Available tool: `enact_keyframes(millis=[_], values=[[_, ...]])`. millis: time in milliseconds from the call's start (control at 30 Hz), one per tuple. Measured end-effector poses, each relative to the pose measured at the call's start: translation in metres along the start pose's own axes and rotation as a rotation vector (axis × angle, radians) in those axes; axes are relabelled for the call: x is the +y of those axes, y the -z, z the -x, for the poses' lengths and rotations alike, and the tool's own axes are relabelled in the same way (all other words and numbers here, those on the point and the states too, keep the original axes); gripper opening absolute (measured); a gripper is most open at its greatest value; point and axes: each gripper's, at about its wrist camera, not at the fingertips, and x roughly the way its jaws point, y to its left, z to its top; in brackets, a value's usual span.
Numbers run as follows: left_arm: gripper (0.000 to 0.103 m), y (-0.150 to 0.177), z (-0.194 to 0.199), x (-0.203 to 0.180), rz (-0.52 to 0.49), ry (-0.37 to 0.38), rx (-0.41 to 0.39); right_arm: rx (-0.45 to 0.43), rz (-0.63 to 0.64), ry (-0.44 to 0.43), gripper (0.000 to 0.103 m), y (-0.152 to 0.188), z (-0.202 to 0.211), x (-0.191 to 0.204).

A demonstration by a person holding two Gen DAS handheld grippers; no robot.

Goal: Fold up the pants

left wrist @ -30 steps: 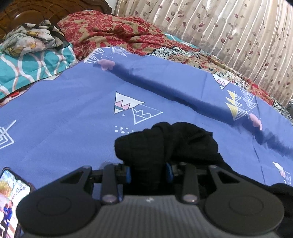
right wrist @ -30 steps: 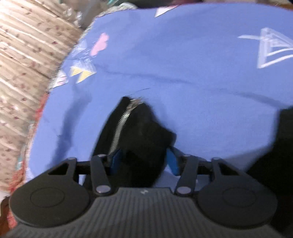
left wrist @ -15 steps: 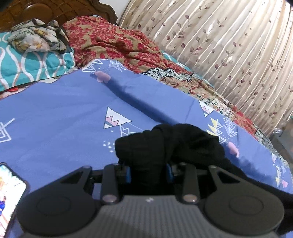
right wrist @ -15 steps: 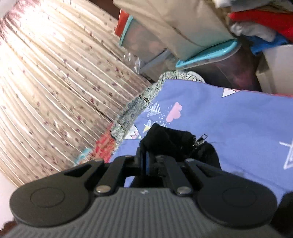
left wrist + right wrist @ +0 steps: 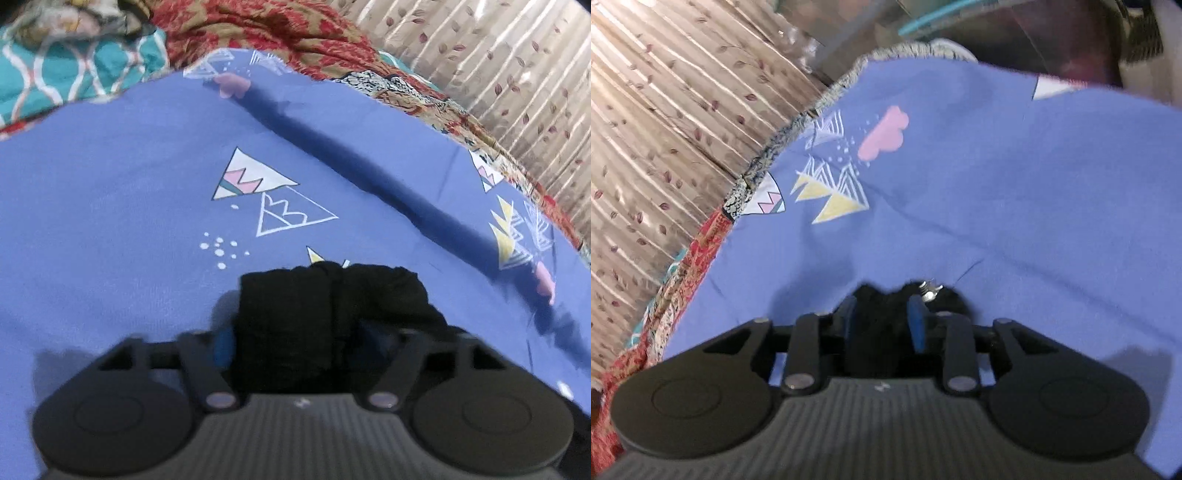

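The black pants are bunched between the fingers of my left gripper, which is shut on them just above the blue patterned sheet. In the right wrist view my right gripper is shut on another black part of the pants, with a metal zipper pull showing beside the right blue pad. The rest of the pants is hidden below both grippers.
A red floral blanket and a teal pillow lie at the head of the bed. Beige leaf-print curtains run along the far side; they also show in the right wrist view. Storage clutter stands past the bed's end.
Both grippers have come down toward the sheet with the pants still held. The right view has tilted from the curtain and clutter down to the bed. The phone at the left has gone out of view.
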Motion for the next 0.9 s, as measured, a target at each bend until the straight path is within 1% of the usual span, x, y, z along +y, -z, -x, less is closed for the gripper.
enact_keyframes(millis=[33, 67, 133, 200, 267, 333, 400, 433, 467, 500, 533, 600, 633, 667, 700, 733, 767, 800, 833, 867, 900], values=[[0.084, 0.003, 0.007, -0.001, -0.017, -0.003, -0.012, 0.005, 0.009, 0.017, 0.037, 0.000, 0.007, -0.006], [0.084, 0.006, 0.015, -0.001, -0.036, 0.013, -0.018, 0.012, 0.010, 0.033, 0.038, 0.001, 0.011, -0.015], [0.091, 0.012, 0.029, 0.001, -0.048, 0.027, -0.017, 0.022, -0.010, 0.055, 0.045, 0.006, 0.015, -0.031], [0.092, 0.018, 0.049, 0.008, -0.043, 0.031, -0.029, 0.042, -0.036, 0.056, 0.048, 0.013, 0.010, -0.041], [0.093, 0.024, 0.071, 0.016, -0.034, 0.026, -0.039, 0.060, -0.069, 0.057, 0.048, 0.022, 0.001, -0.045], [0.095, 0.026, 0.089, 0.024, -0.014, 0.019, -0.052, 0.066, -0.111, 0.019, 0.049, 0.028, -0.009, -0.042], [0.095, 0.032, 0.107, 0.032, 0.018, 0.015, -0.052, 0.077, -0.111, -0.022, 0.050, 0.031, -0.020, -0.031], [0.095, 0.035, 0.113, 0.033, 0.023, 0.017, -0.044, 0.079, -0.081, -0.020, 0.044, 0.034, -0.024, -0.025], [0.094, 0.037, 0.119, 0.034, 0.020, 0.016, -0.043, 0.081, -0.039, 0.003, 0.025, 0.035, -0.027, -0.017], [0.094, 0.041, 0.125, 0.032, 0.013, 0.012, -0.048, 0.079, -0.005, 0.048, 0.005, 0.036, -0.028, -0.011], [0.094, 0.044, 0.131, 0.030, 0.005, 0.017, -0.050, 0.038, 0.000, 0.087, 0.005, 0.034, -0.021, -0.009], [0.094, 0.051, 0.138, 0.024, -0.012, 0.041, -0.054, -0.080, -0.043, 0.109, 0.005, 0.027, 0.003, -0.018], [0.094, 0.055, 0.141, 0.020, -0.027, 0.057, -0.054, -0.120, -0.055, 0.136, 0.005, 0.023, 0.016, -0.025], [0.094, 0.059, 0.142, 0.015, -0.049, 0.074, -0.047, -0.129, -0.056, 0.178, 0.006, 0.021, 0.025, -0.032], [0.094, 0.063, 0.141, 0.009, -0.074, 0.087, -0.039, -0.115, -0.053, 0.213, 0.006, 0.019, 0.032, -0.038], [0.094, 0.067, 0.141, 0.003, -0.102, 0.095, -0.031, -0.074, -0.049, 0.223, 0.013, 0.020, 0.039, -0.044], [0.094, 0.071, 0.142, -0.002, -0.133, 0.103, -0.024, -0.043, -0.046, 0.220, 0.016, 0.021, 0.045, -0.047], [0.094, 0.076, 0.143, -0.007, -0.154, 0.108, -0.022, -0.034, -0.037, 0.231, 0.021, 0.024, 0.056, -0.048], [0.094, 0.081, 0.146, -0.011, -0.180, 0.114, -0.019, -0.050, -0.026, 0.249, 0.033, 0.028, 0.073, -0.047], [0.094, 0.086, 0.150, -0.015, -0.207, 0.121, -0.022, -0.056, -0.019, 0.243, 0.039, 0.032, 0.086, -0.045], [0.094, 0.093, 0.156, -0.019, -0.226, 0.130, -0.031, -0.055, -0.016, 0.215, 0.043, 0.038, 0.101, -0.044]])
